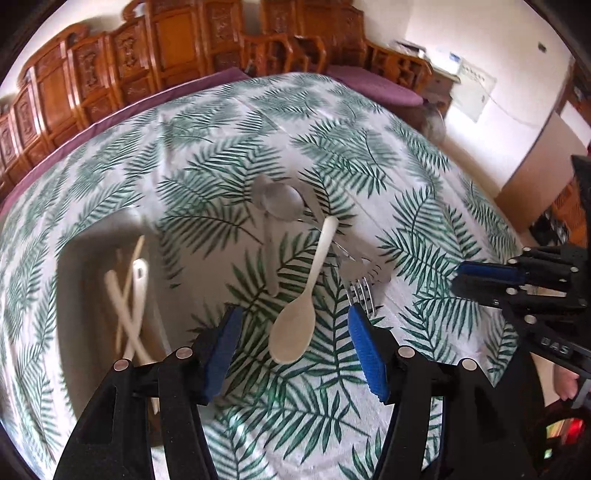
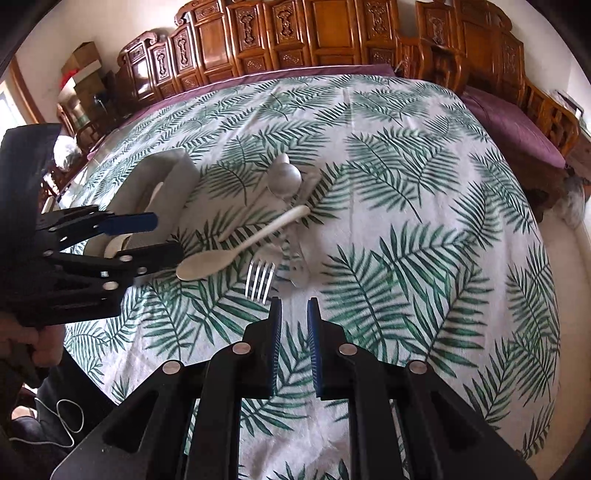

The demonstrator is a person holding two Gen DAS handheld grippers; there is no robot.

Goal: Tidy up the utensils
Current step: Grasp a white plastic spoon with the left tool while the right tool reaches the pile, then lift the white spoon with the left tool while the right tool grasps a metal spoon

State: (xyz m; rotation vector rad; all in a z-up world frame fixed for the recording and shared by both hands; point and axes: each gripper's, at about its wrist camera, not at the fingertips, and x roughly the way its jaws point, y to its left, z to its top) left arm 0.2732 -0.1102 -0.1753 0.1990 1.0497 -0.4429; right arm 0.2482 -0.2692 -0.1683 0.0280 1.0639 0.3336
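A white plastic spoon lies on the leaf-print tablecloth, its bowl toward me. My left gripper hovers over that bowl, open, one blue pad on each side of it and neither touching. Behind it lies a heap of metal cutlery: a spoon, a fork and flat handles. In the right wrist view my right gripper stands just short of the fork tines, its jaws a narrow gap apart with nothing between them. The white spoon and the left gripper show at the left there.
A pale tray on the left holds several white utensils. The right gripper reaches in from the right edge. Carved wooden chairs and a purple cushion border the table's far side. A hand grips the left tool.
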